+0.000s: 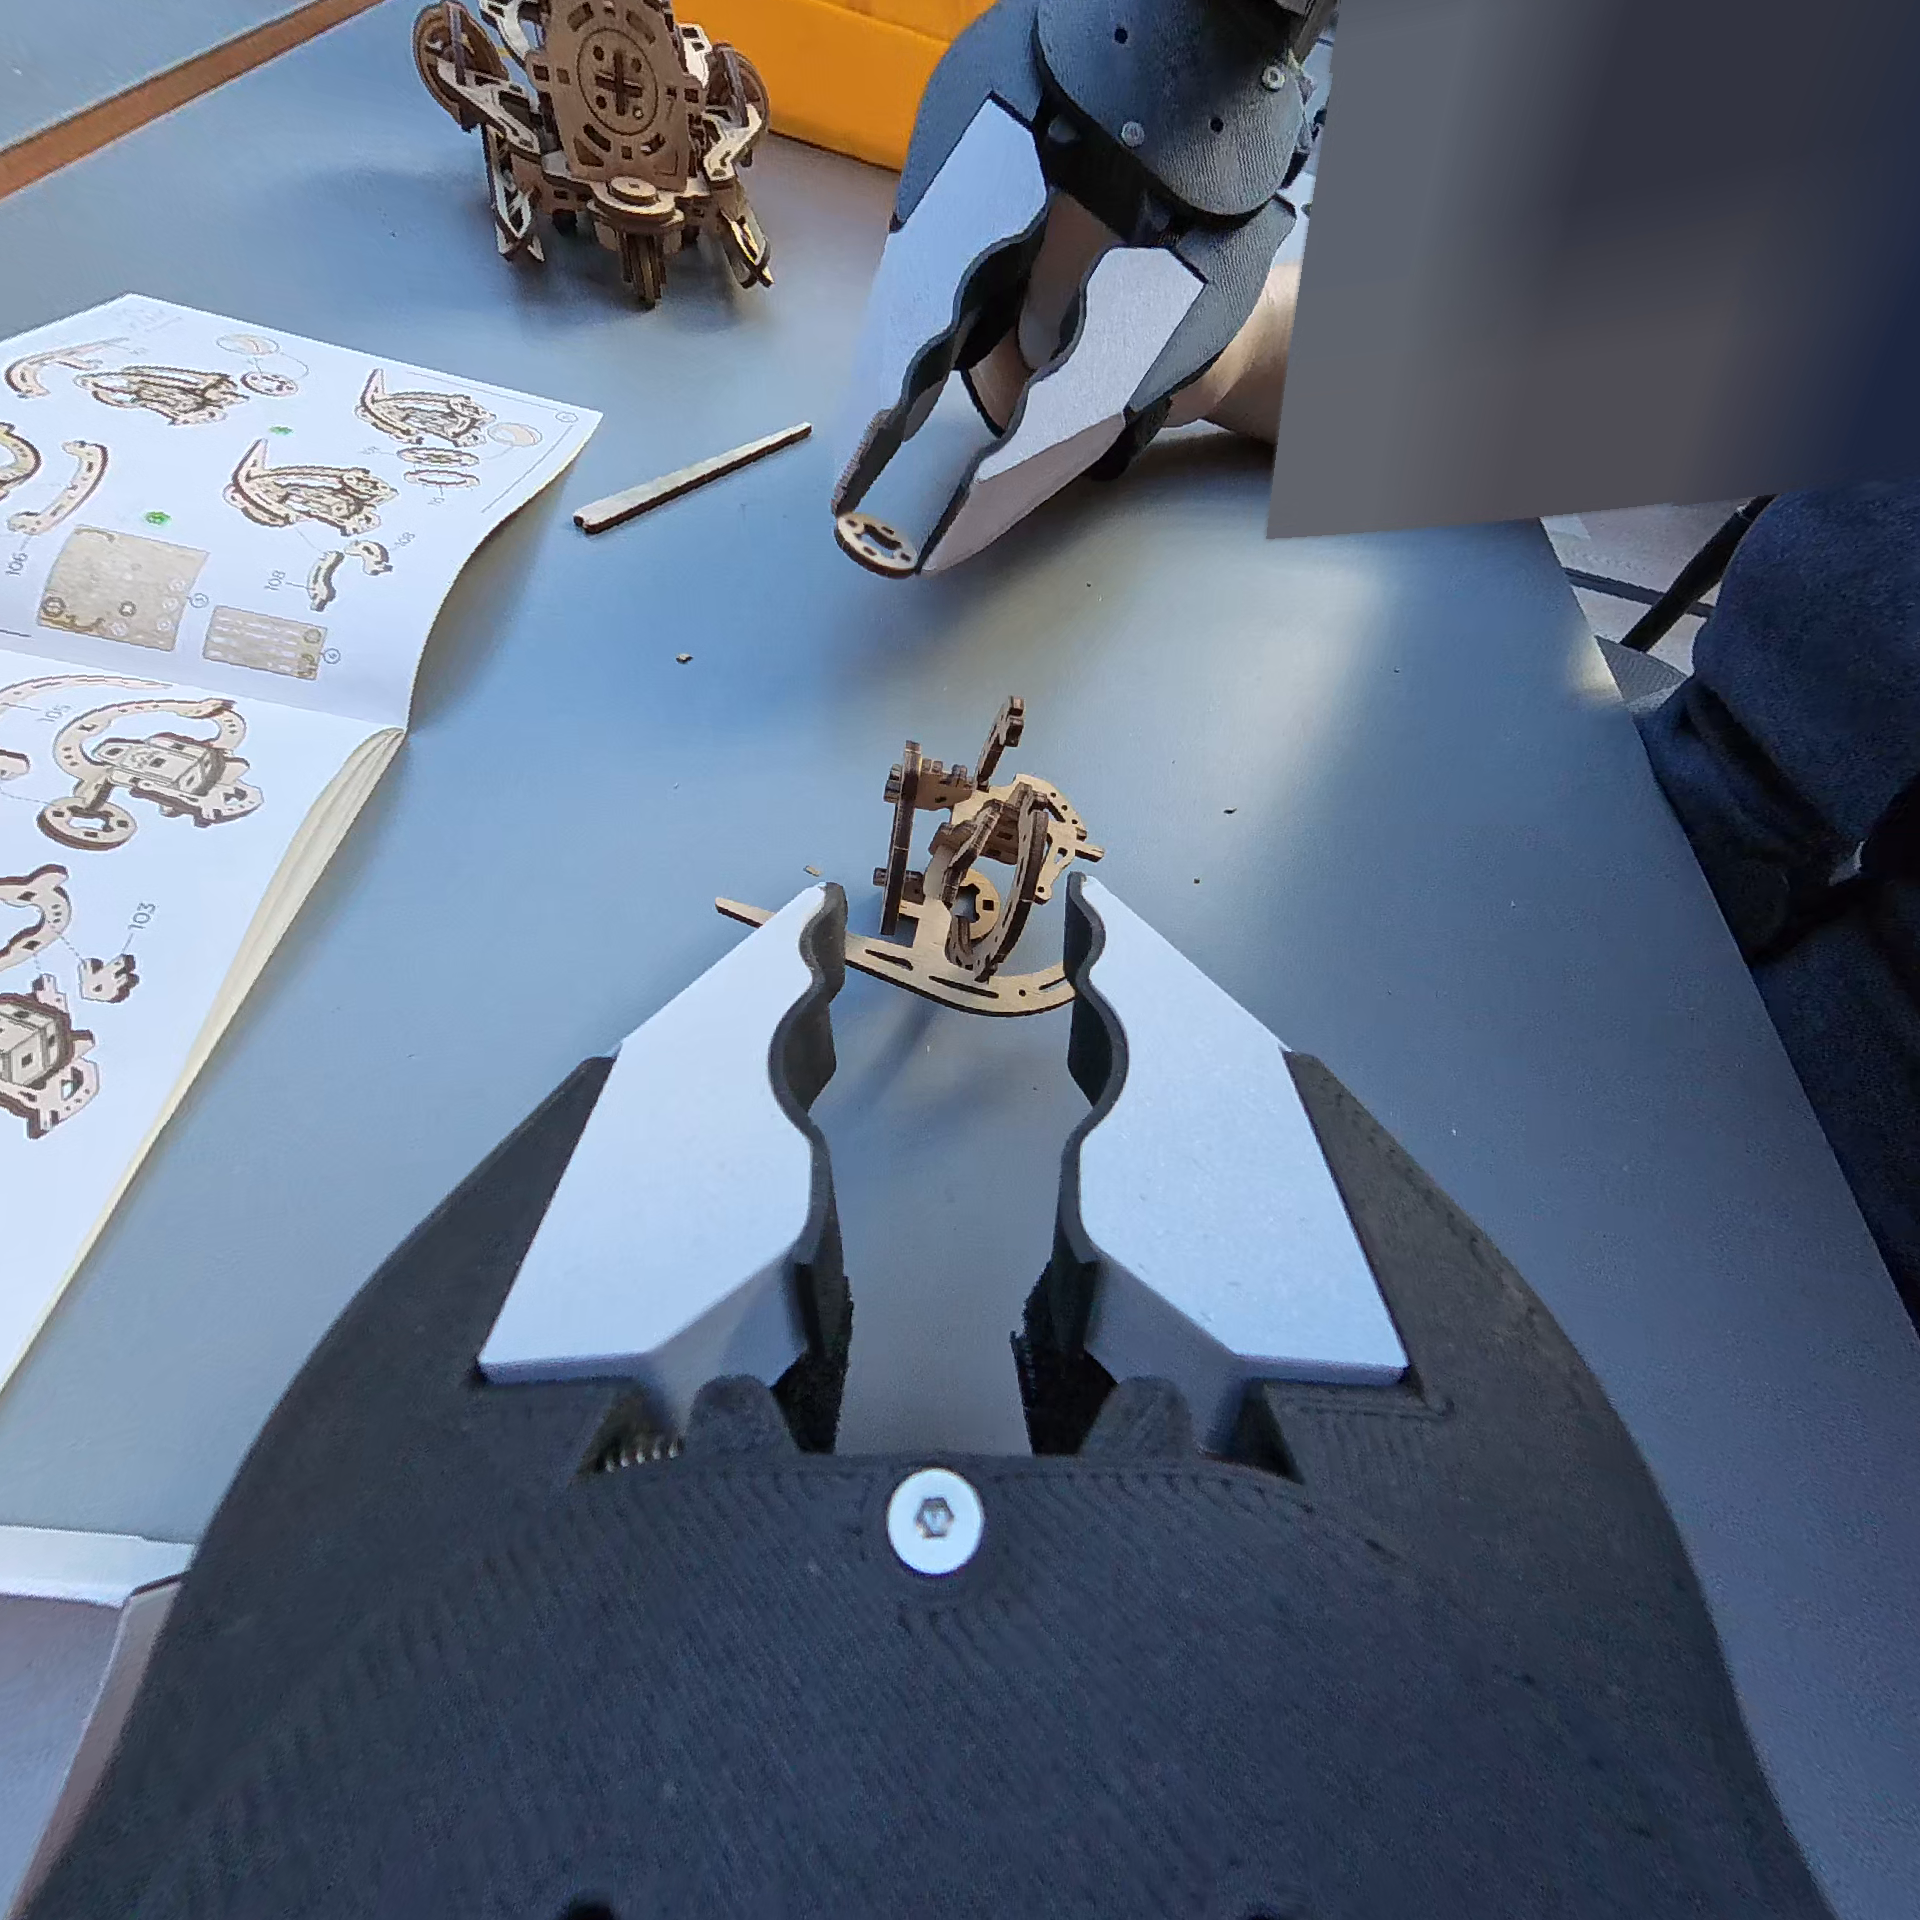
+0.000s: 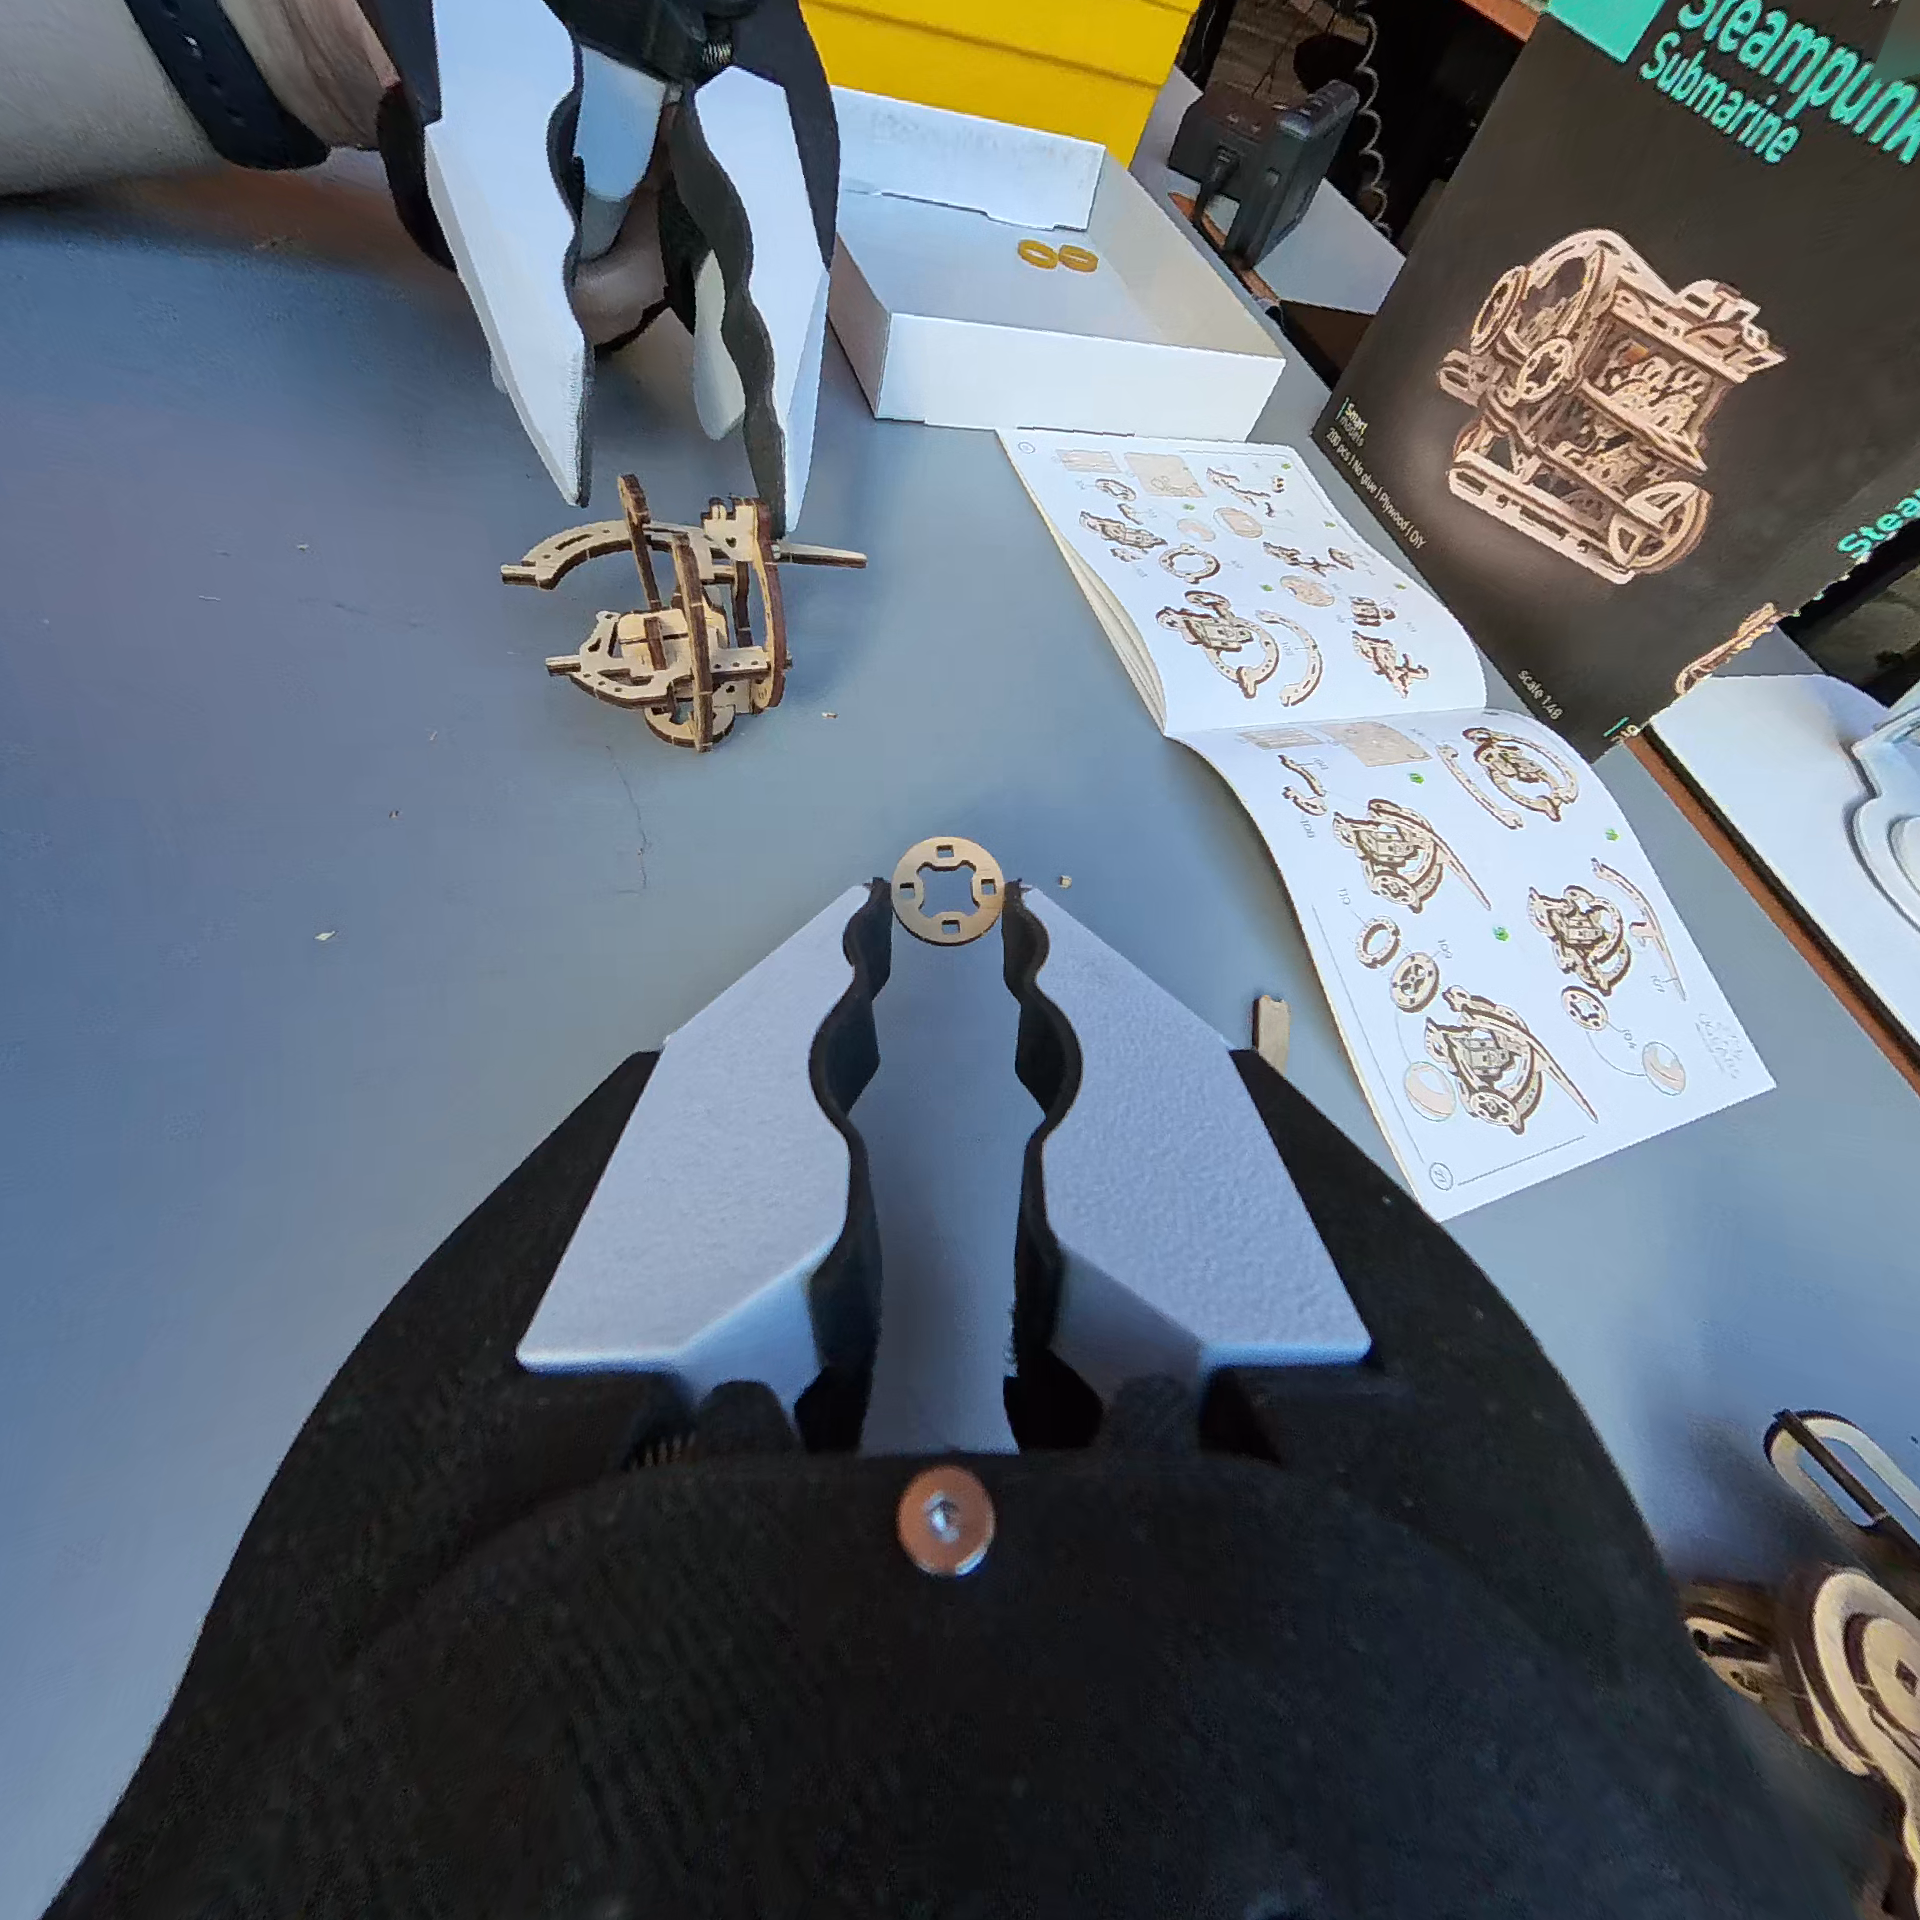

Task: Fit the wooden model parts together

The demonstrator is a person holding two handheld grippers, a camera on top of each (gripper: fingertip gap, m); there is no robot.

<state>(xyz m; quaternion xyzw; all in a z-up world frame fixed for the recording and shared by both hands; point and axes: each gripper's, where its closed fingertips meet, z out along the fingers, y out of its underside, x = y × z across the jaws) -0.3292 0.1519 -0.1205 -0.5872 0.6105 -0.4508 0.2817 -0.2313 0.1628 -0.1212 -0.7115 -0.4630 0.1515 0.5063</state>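
Left wrist view: left gripper (image 1: 951, 914) fingers spread wide, nothing held, the half-built wooden assembly (image 1: 977, 883) sitting on the grey counter (image 1: 520, 831) just past the tips, bare counter all around. Right wrist view: right gripper (image 2: 948, 902) fingers pinch the small wooden ring (image 2: 948, 891) by its edges, well short of the assembly, instruction booklet (image 2: 1403, 810) open off to the right.

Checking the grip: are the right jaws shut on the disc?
Yes: right gripper pinches the wooden disc by its edges at the tips.
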